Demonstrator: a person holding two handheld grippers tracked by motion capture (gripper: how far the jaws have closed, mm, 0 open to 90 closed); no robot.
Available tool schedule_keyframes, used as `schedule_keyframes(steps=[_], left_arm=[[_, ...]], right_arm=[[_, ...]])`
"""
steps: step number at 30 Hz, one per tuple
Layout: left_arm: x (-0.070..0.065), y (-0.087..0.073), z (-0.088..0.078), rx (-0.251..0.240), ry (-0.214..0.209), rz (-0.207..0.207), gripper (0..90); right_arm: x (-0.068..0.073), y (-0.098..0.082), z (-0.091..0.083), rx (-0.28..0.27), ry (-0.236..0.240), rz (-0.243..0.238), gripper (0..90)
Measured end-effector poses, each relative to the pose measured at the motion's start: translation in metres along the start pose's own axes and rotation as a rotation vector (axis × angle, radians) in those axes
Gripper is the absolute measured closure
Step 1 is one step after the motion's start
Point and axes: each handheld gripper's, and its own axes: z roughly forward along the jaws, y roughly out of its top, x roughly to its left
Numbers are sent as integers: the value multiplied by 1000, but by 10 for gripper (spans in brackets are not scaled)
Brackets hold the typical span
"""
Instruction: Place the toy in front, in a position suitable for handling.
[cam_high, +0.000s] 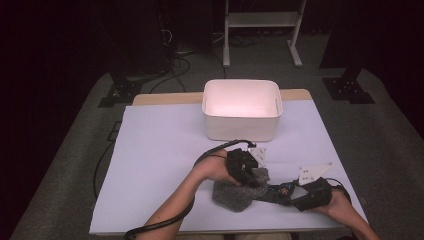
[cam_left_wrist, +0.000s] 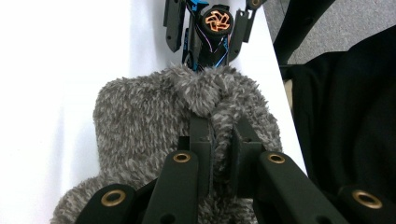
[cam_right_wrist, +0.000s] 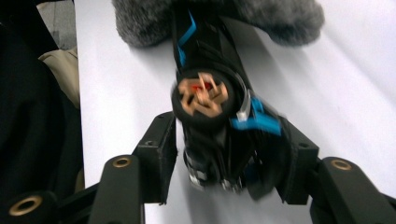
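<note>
Now your left gripper (cam_left_wrist: 218, 140) pinches a fold of the grey sock (cam_left_wrist: 154, 116), which lies near the table's (cam_high: 150, 150) front edge. Your right gripper (cam_right_wrist: 224, 158) stands half spread around a black toy (cam_right_wrist: 210, 98) just beside the sock, whether touching I cannot tell. Open surface lies to the left; the bin (cam_high: 242, 125) sits behind.

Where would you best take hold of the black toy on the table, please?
Grip the black toy across its narrow body just behind the orange hub, coming from the free end that points away from the grey fuzzy cloth. The right gripper already straddles that end.
</note>
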Motion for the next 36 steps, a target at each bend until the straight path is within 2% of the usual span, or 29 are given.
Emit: schedule_keyframes(steps=[3,4,7,9,13,16,19,21,23,26,32,36], left_arm=[[-1,-1,0,-3,-6,1,822],[-1,-1,0,-5,-4,1,823],[-2,-2,-2,-3,0,5,823],[-3,-5,-5,5,12,8,824],[-3,-19,-16,18,34,-9,824],[-3,-33,-20,29,53,-41,824],[-4,-41,-22,12,53,-54,824],[-5,-41,-21,-11,41,-58,824],[-4,-36,-17,-21,28,-45,823],[-3,-30,-12,-16,27,-30,823],[-3,-36,-13,-20,27,-39,823],[-4,-45,-17,-4,43,-54,823]], right_arm=[[2,7,3,2,-1,-23,455],[3,16,8,4,9,-38,481],[5,26,15,28,9,-70,550],[4,30,17,53,9,-98,557],[5,31,16,71,10,-102,559],[5,32,16,78,12,-104,558],[4,33,17,89,14,-104,556],[5,36,18,110,9,-112,551],[7,41,21,129,3,-124,546],[9,48,27,165,9,-138,538],[10,61,40,189,7,-155,512],[12,72,51,215,4,-174,546]])
